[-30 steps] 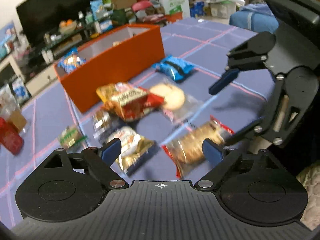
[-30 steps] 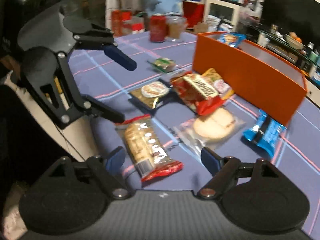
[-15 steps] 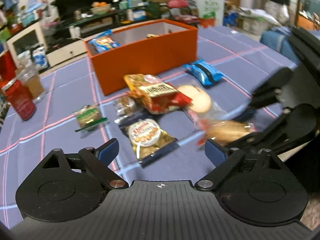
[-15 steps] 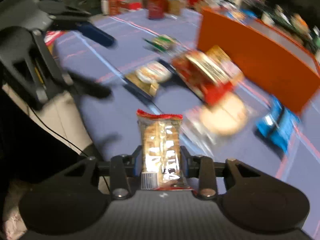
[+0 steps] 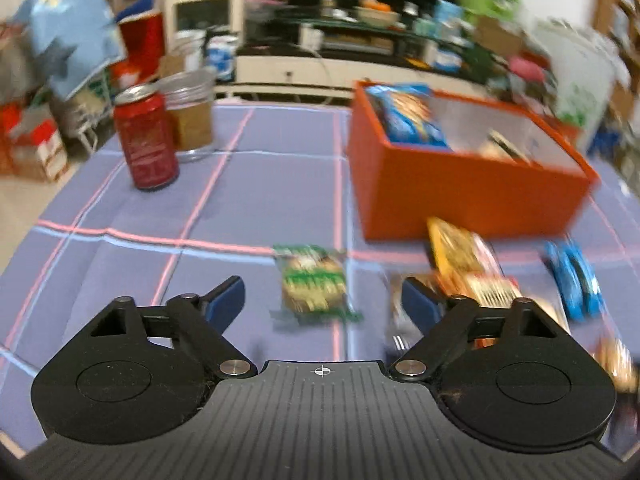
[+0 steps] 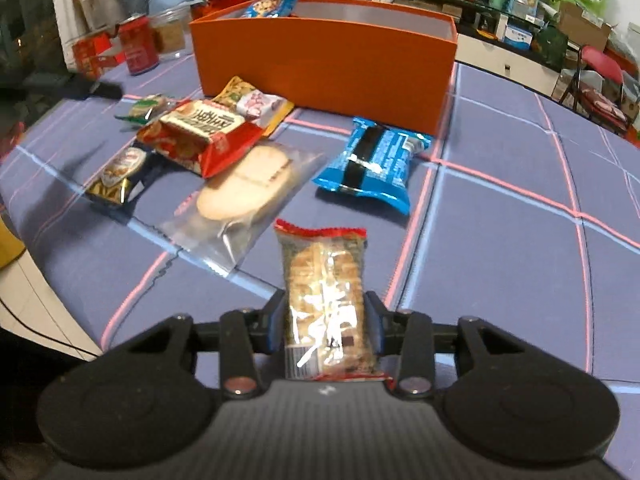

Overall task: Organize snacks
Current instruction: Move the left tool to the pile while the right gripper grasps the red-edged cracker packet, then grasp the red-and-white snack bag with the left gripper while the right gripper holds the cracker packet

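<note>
The orange box fills the upper centre of the right wrist view, well beyond the loose packets. The right gripper pinches the cracker packet at lower centre by its slick edges; it could slip or twist on the carry. The left gripper, jaws spread and just closing on nothing, frames the green packet. No print is readable.

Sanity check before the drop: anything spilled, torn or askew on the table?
Nothing spilled or torn. Loose snacks lie jumbled before the orange box, the red-and-yellow bag overlapping its neighbours. The right gripper grips the cracker pack squarely.
</note>
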